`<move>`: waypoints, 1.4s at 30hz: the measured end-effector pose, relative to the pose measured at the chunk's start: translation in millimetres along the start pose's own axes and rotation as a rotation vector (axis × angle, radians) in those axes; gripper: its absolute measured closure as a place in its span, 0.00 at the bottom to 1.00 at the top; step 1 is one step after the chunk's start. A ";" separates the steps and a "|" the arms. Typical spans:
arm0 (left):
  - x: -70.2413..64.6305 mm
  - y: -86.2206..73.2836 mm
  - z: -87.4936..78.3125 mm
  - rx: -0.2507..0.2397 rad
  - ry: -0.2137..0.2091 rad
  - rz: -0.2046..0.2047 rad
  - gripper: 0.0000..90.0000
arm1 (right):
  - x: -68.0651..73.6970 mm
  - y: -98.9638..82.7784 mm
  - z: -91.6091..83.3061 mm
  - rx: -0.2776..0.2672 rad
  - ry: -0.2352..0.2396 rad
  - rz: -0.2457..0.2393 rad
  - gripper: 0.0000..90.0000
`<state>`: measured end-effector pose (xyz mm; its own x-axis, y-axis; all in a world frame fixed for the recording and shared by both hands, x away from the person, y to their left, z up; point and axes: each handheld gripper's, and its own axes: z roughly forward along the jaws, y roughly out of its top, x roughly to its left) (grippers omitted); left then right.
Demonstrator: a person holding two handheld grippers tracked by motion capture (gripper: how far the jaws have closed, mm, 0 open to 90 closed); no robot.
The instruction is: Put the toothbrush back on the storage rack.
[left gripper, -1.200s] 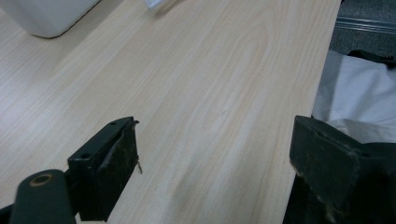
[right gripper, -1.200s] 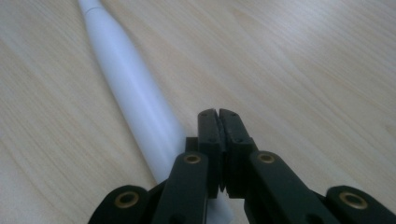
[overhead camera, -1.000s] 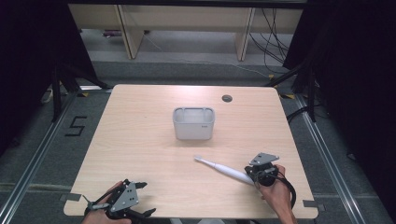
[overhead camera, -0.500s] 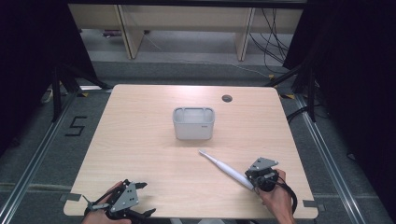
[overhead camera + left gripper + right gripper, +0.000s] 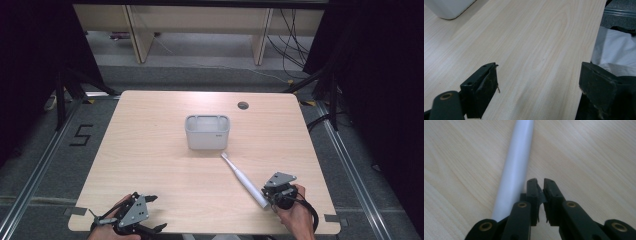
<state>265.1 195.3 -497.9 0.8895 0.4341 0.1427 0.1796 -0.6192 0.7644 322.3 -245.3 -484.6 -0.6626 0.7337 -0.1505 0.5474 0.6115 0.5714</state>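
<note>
Right gripper point(image 5: 540, 185) has just let go; toothbrush point(image 5: 243, 178) lies flat, seemingly nearer the bin point(image 5: 207, 132); left gripper point(image 5: 539, 82) agape.

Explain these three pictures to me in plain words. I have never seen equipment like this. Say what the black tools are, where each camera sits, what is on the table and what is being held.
No robot arm here: a person holds a hand tool with two black jaws, a gripper, in each hand.

The wide picture comes from a fixed camera above the person's side of the wooden table. The other two come from small cameras riding on each gripper, looking along its jaws.

On the table stand a pale grey box, open at the top, and a white electric toothbrush, lying flat with its head toward the box.

The left gripper waits near the table's front edge, jaws wide apart, holding nothing. The right gripper sits at the toothbrush's thick end; its jaws are almost together, have just been opening slightly, and hold nothing, the handle lying beside them.
</note>
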 end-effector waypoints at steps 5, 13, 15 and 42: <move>0.9 -0.4 0.9 0.010 0.016 0.016 0.16 | -5.3 2.0 -3.5 0.010 -0.001 0.019 0.82; 1.7 -0.7 0.6 0.023 -0.001 0.013 0.16 | -13.3 23.5 -15.9 0.044 0.096 0.089 0.55; 2.0 -0.8 0.6 0.017 0.000 0.011 0.16 | -12.0 28.6 -13.9 0.075 0.126 0.078 0.55; 2.0 -1.8 1.7 0.009 -0.002 -0.004 0.16 | -3.7 81.8 34.3 0.301 0.183 -0.009 0.48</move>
<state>267.3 196.2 -500.0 0.8897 0.4352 0.1380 0.1872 -0.6236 0.7590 387.1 -187.9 -465.0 -0.7340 0.6791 0.0086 0.6492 0.6978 0.3027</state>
